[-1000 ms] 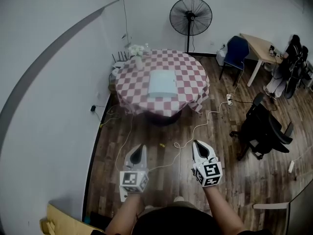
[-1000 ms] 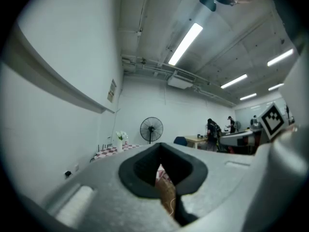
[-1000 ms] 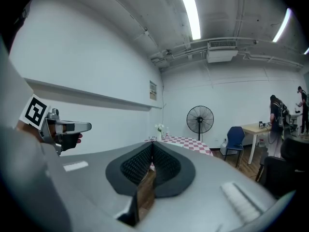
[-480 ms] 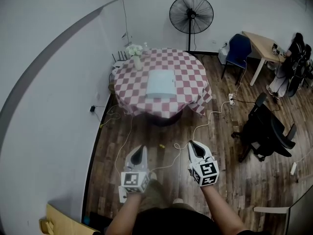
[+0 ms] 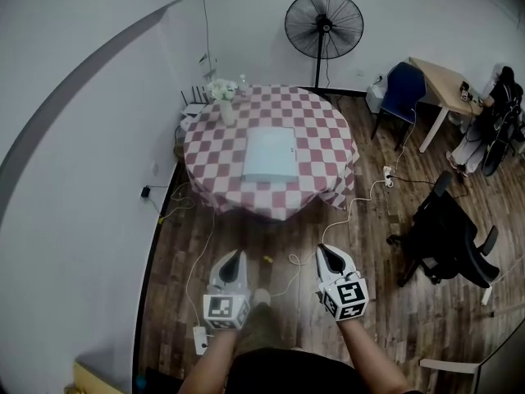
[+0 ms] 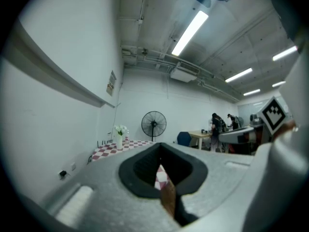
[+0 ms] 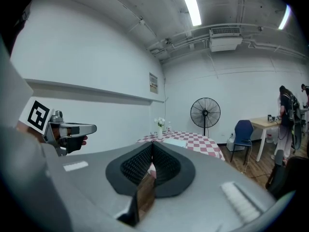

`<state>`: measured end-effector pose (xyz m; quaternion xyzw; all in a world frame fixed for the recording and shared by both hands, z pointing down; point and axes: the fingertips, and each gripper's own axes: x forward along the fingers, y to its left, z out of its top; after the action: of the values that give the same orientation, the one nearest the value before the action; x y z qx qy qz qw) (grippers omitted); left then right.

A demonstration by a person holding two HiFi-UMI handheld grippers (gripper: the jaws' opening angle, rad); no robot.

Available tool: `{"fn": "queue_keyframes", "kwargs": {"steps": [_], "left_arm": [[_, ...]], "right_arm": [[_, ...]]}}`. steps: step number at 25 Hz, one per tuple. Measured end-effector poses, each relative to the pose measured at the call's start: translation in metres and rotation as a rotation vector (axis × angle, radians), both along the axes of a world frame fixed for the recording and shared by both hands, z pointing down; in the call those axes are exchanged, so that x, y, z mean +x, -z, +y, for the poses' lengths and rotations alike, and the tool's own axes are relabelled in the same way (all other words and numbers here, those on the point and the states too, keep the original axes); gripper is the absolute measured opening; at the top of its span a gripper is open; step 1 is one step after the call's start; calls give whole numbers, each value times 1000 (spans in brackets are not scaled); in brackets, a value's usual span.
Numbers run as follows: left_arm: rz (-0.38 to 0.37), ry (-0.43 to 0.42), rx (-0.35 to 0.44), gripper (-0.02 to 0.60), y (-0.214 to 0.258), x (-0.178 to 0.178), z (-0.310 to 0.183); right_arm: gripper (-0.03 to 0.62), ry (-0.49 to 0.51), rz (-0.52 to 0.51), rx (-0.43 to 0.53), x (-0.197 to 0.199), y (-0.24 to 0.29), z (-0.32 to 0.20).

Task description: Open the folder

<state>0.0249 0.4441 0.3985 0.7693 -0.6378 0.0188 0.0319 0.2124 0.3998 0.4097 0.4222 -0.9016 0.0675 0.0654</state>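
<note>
The pale blue folder (image 5: 269, 154) lies closed and flat on the round table with a red-and-white checked cloth (image 5: 320, 130). In the head view both grippers hang over the wooden floor, well short of the table. My left gripper (image 5: 235, 258) is shut and holds nothing. My right gripper (image 5: 326, 254) beside it is also shut and holds nothing. The right gripper view looks along its closed jaws (image 7: 152, 145) toward the far table (image 7: 198, 140) and folder (image 7: 175, 143). The left gripper view shows its closed jaws (image 6: 159, 148) and the table's left edge (image 6: 108, 149).
A vase of white flowers (image 5: 223, 98) stands at the table's back left. A floor fan (image 5: 324, 25) is behind the table. A blue chair (image 5: 402, 89), a wooden desk (image 5: 443, 76), a black office chair (image 5: 447, 236) and a person (image 5: 492, 117) are on the right. Cables (image 5: 361, 191) trail across the floor.
The view has moved closer to the table, which now sits lower and larger in the head view. Both grippers came forward with it and stayed shut.
</note>
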Motion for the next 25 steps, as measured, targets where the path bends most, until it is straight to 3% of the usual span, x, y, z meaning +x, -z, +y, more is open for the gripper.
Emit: {"fn": "queue_keyframes", "kwargs": {"steps": [9, 16, 25], "left_arm": [[54, -35, -50, 3, -12, -60, -140], [70, -100, -55, 3, -9, -105, -220], [72, -186, -68, 3, -22, -130, -288]], "right_arm": [[3, -16, 49, -69, -70, -10, -134], [3, -57, 73, -74, -117, -8, -214], [3, -114, 102, -113, -147, -21, -265]]}}
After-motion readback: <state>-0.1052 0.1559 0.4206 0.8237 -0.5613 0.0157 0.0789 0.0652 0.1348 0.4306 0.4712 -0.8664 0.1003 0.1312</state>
